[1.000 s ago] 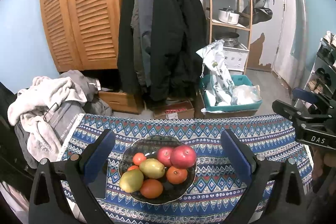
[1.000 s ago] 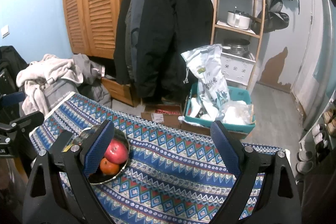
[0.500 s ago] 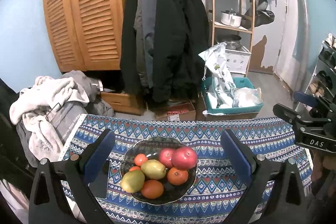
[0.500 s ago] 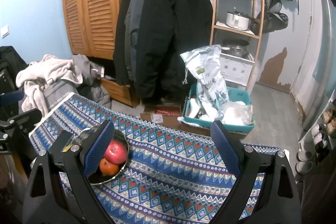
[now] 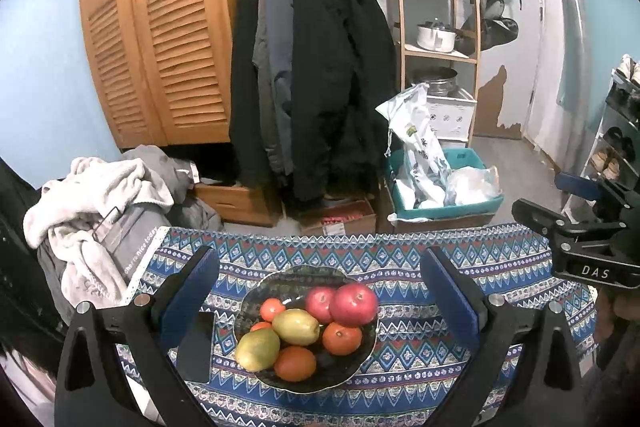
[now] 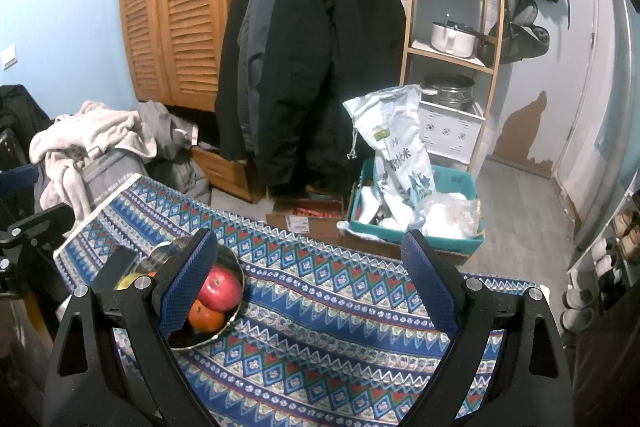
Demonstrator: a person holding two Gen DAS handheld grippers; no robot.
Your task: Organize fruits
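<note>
Both the left claw [image 5: 320, 291] and right claw [image 6: 310, 279] hover released; the next move probably calls for gripping a fruit from the bowl [image 5: 256, 301].

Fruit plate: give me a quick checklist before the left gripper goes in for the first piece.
1. Left gripper jaws wide apart, nothing between them: ok.
2. Right gripper jaws wide apart, empty, over bare patterned cloth: ok.
3. Plate centred ahead of the left jaws: ok.
4. Top red apple unobstructed from above: ok.
5. Dark phone lies beside the plate under the left jaw: not ok, watch clearance.
6. Destination for sorted fruit: cannot tell, none visible.
</note>
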